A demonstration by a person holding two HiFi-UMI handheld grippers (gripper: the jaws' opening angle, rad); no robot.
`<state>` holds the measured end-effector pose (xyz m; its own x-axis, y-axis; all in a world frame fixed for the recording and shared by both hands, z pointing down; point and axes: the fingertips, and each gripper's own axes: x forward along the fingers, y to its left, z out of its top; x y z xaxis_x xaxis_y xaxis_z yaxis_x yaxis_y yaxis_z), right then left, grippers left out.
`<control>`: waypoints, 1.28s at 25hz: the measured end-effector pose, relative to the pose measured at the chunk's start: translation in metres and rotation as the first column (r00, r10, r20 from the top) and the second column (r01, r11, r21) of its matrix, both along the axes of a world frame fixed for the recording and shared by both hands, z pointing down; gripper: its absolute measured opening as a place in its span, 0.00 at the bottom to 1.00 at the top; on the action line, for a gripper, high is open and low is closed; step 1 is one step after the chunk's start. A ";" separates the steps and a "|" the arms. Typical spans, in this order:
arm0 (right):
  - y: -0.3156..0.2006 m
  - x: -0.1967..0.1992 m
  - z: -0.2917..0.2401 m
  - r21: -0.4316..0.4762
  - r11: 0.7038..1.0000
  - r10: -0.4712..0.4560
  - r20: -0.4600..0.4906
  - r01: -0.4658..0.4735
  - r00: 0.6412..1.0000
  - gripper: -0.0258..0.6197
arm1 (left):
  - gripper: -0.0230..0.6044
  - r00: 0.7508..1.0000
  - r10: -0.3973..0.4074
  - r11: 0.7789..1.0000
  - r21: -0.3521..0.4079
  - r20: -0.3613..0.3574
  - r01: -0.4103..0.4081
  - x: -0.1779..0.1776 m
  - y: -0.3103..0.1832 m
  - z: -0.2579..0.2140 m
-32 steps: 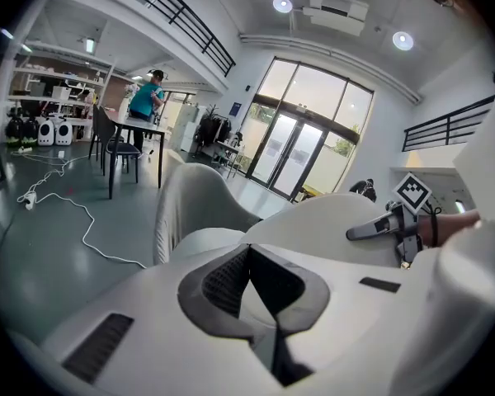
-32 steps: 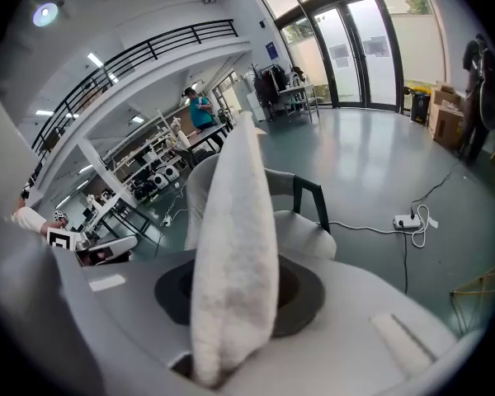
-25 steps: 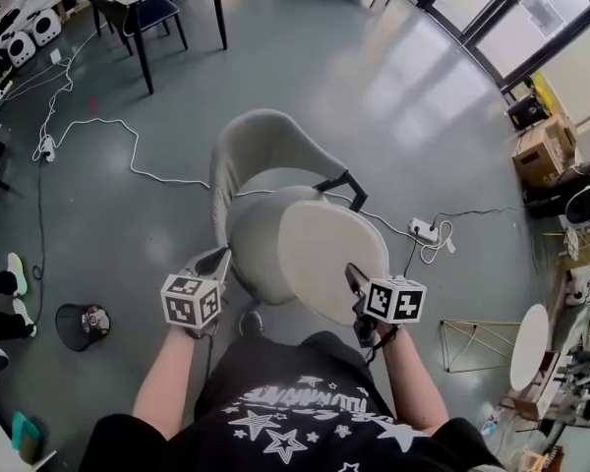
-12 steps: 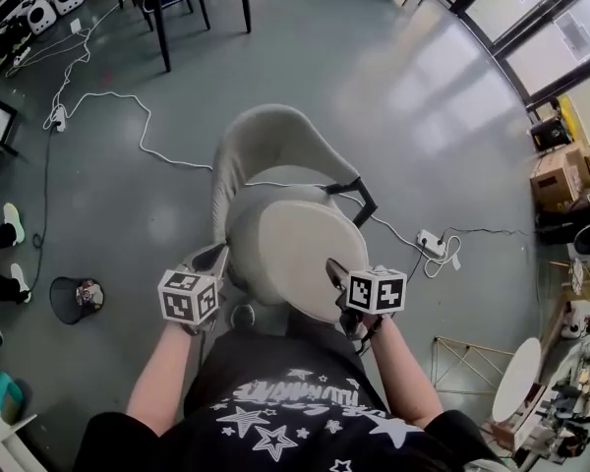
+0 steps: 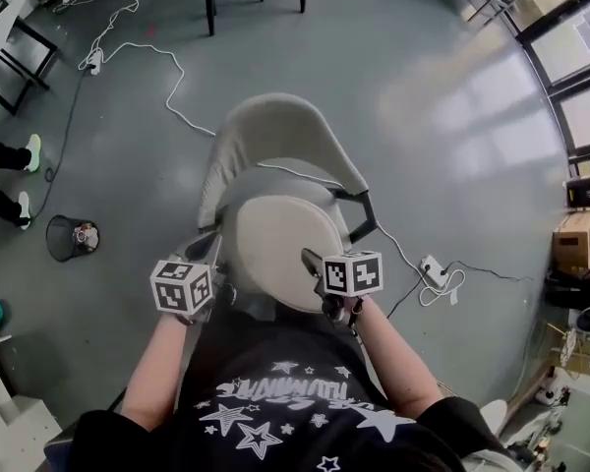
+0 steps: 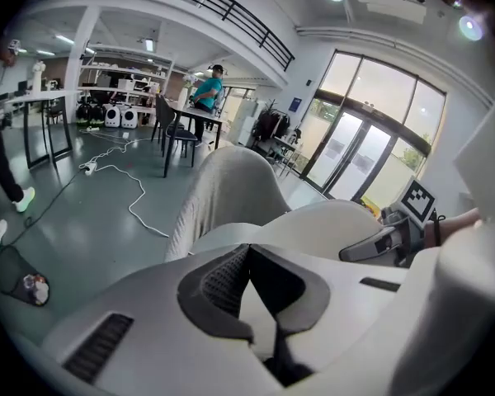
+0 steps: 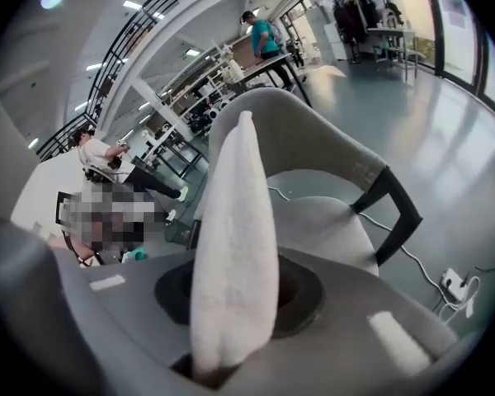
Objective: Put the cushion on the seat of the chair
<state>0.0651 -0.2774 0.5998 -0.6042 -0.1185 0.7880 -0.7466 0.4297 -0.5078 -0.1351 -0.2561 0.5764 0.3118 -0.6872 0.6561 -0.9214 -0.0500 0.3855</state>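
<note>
The jaws of the right gripper (image 7: 235,299) are clenched on the near edge of the cushion (image 5: 275,249). The jaws of the left gripper (image 6: 247,250) are drawn together at the tips, with nothing clearly between them, just beside the cushion's left edge.

We find the cushion roughly level above the seat (image 7: 322,221) of the chair (image 5: 275,131) and covering most of it. The right gripper view shows a gap between cushion and seat, so we judge it not yet set down.

Done: cushion carried to the chair and aligned over the seat. Left: lower it onto the seat, open the right jaws, withdraw.

Around the chair, a cable (image 5: 177,67) and a waste bin (image 5: 71,236) lie on the floor.
</note>
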 end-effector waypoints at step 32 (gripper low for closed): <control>-0.046 0.018 0.179 -0.139 0.974 -0.166 0.114 0.181 0.980 0.17 | 0.05 0.969 -0.243 0.950 -0.195 0.035 0.245 0.056 0.040 0.131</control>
<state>0.0834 -0.3232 0.7792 -0.6824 0.1087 0.7229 -0.6089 0.4625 -0.6444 -0.0793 -0.2166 0.7078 0.1434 -0.5987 0.7881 -0.8997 0.2529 0.3558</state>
